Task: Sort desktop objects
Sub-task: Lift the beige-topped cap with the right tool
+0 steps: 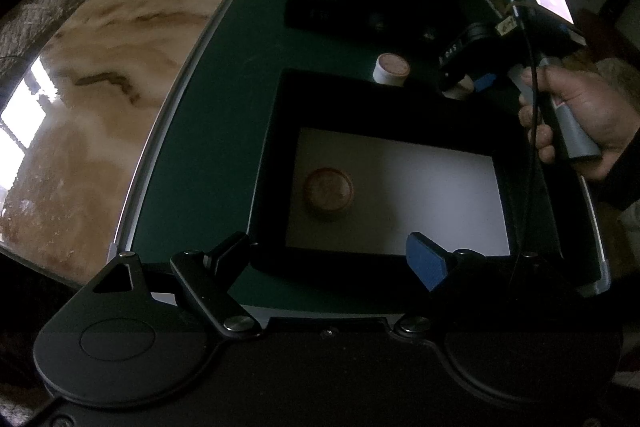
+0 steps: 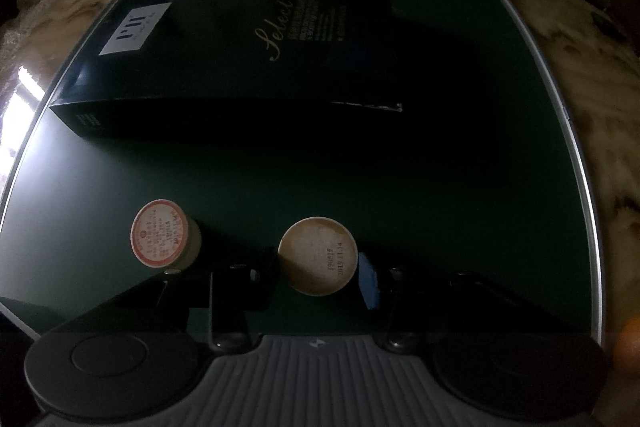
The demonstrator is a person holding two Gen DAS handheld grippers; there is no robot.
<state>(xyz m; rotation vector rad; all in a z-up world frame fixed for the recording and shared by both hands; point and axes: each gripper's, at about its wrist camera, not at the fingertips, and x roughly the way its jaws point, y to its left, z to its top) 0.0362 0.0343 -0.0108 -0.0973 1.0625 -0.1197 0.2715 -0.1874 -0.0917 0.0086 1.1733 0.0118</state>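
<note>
The cream jar [image 2: 318, 255] stands between the fingers of the right gripper [image 2: 316, 277], its round top (stamped with a date code) facing the right wrist camera; the blue pad [image 2: 368, 281] lies just beside its right edge and the dark left finger [image 2: 256, 283] just beside its left edge, but whether the pads actually press on it cannot be told. A second jar [image 2: 160, 239] with a red-printed top stands on the green mat [image 2: 440, 167], near the first and to its left. Beyond both lies a black box [image 2: 240, 59] with a white label. In the left wrist view, the left gripper [image 1: 324, 259] is spread wide and empty above an open tray [image 1: 532, 211] with a white floor, where a brown lid [image 1: 329, 191] rests. A hand [image 1: 580, 115] holds the right gripper's handle beyond the tray.
</note>
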